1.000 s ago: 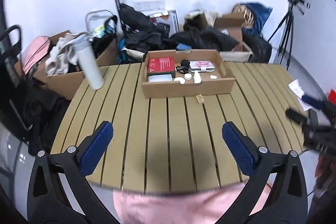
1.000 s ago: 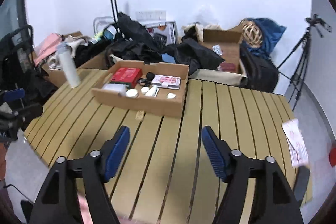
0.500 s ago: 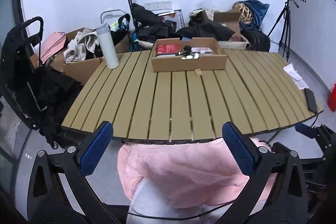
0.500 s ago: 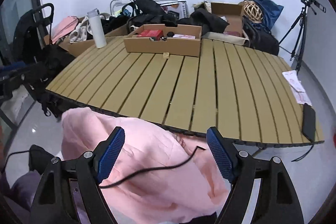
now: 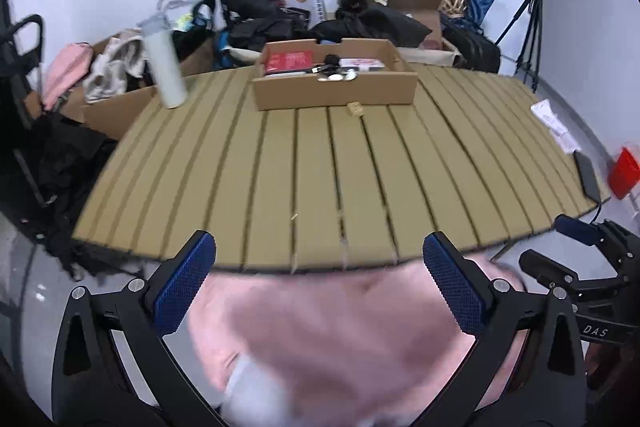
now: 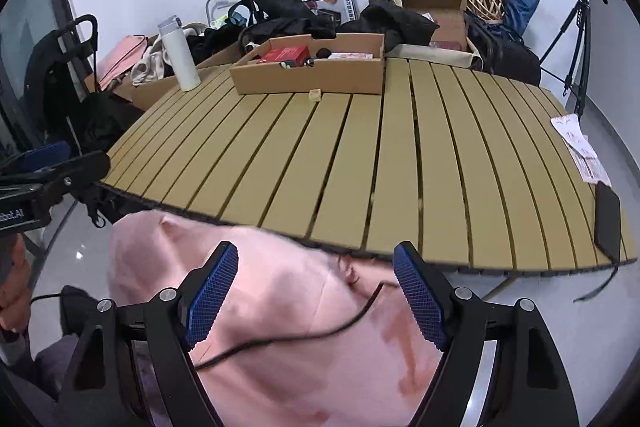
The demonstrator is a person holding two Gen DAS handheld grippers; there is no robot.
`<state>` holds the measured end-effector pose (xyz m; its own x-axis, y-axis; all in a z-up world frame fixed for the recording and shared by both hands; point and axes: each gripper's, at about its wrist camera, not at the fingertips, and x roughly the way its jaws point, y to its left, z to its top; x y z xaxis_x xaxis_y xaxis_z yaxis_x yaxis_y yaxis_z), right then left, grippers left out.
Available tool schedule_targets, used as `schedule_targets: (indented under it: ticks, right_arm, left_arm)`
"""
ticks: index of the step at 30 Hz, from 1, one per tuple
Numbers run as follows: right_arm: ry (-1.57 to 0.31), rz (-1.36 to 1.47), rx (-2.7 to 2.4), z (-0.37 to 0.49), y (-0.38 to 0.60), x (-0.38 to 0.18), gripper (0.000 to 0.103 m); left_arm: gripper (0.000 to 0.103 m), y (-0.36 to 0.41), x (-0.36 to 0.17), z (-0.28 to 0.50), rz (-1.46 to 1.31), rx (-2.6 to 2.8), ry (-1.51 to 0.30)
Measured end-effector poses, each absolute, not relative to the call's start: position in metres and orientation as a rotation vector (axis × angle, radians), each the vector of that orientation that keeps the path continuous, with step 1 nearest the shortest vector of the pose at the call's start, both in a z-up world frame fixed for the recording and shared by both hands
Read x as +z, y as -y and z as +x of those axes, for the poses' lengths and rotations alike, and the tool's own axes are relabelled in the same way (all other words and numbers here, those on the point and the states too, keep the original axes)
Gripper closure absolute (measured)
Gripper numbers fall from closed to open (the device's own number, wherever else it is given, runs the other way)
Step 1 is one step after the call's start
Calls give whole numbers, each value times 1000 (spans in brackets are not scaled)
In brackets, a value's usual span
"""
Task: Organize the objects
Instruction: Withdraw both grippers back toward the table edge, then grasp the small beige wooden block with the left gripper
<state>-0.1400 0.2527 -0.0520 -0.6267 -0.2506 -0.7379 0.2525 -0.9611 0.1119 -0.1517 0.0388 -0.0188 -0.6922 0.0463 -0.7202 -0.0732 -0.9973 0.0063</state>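
A shallow cardboard box [image 5: 334, 93] [image 6: 308, 79] stands at the far side of the slatted wooden table [image 5: 320, 167] [image 6: 360, 163]. It holds a red box [image 5: 289, 61] [image 6: 286, 54] and several small items. A small tan block [image 5: 355, 108] [image 6: 315, 95] lies on the table just in front of it. My left gripper [image 5: 320, 279] is open and empty, held off the table's near edge above pink clothing. My right gripper [image 6: 316, 291] is open and empty, also off the near edge. The right gripper shows in the left wrist view [image 5: 560, 243].
A white bottle [image 5: 164, 67] [image 6: 178, 53] stands at the table's far left. Papers [image 6: 580, 147] and a black phone [image 6: 606, 223] lie at the right edge. Bags, boxes and a tripod [image 6: 576, 39] crowd the wall behind.
Both grippers pulled back off the table, away from the box, and have since come a little closer to its near edge. Both stay open and empty.
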Motion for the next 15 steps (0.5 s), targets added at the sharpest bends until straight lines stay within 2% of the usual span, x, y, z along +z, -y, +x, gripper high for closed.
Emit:
schedule_targets:
  ticks: [6, 10, 15]
  right_arm:
    - [92, 1154, -2617, -229, -261, -61, 20]
    - [178, 1188, -2587, -307, -260, -77, 20]
    - [191, 1238, -2587, -399, -254, -100, 20]
  left_arm:
    - [0, -58, -64, -244, -1222, 2748, -97]
    - [0, -64, -85, -320, -1287, 2630, 7]
    - [4, -67, -109, -409, -1362, 2635, 74]
